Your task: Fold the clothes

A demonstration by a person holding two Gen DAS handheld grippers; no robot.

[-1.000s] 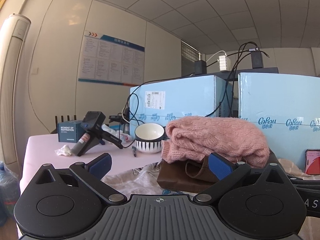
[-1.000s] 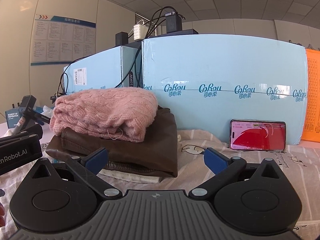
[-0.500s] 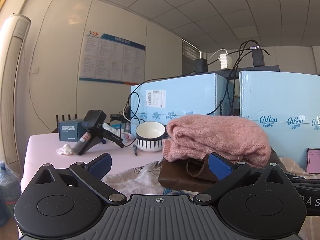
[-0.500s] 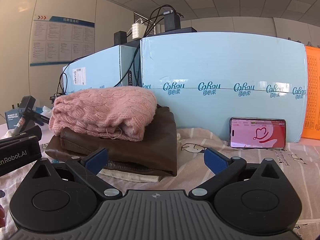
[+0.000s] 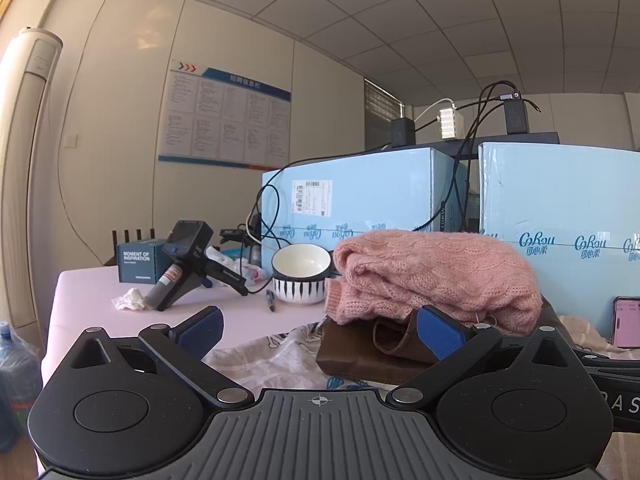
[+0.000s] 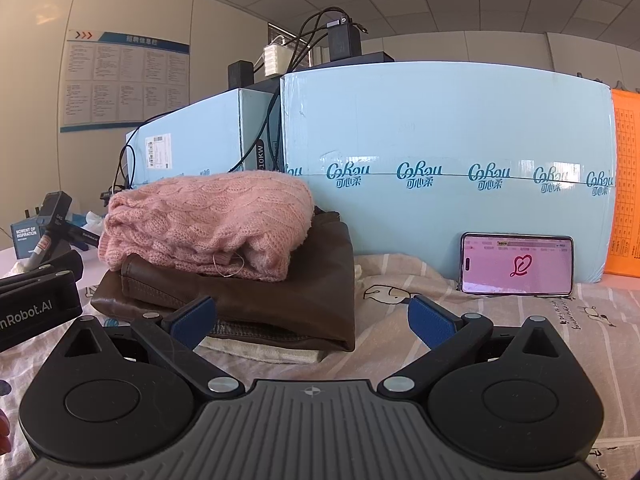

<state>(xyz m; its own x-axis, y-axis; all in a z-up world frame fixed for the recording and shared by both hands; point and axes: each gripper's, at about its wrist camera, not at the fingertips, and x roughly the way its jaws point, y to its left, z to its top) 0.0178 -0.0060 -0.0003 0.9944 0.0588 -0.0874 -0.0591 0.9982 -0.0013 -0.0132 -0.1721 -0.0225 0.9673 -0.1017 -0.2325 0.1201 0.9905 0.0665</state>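
Observation:
A folded pink knit sweater [image 5: 432, 272] lies on top of a folded brown leather garment [image 5: 360, 356], stacked on a patterned sheet [image 5: 276, 352]. In the right wrist view the sweater [image 6: 208, 220] and the brown garment [image 6: 280, 304] sit over a pale folded cloth [image 6: 260, 350]. My left gripper [image 5: 318, 330] is open and empty, just short of the stack's left side. My right gripper [image 6: 312, 320] is open and empty in front of the stack. The left gripper's body [image 6: 36, 300] shows at the left of the right wrist view.
Light blue cartons [image 6: 440, 160] stand behind the stack with chargers and cables on top. A phone [image 6: 518, 264] leans against the carton on the right. A striped bowl [image 5: 300, 274], a black handheld device [image 5: 184, 260], a small blue box [image 5: 138, 262] and a pen [image 5: 271, 300] lie on the pink table.
Both views have shifted only slightly; the stack sits a little lower and nearer in frame. The phone screen shows a different picture. Both grippers stay open.

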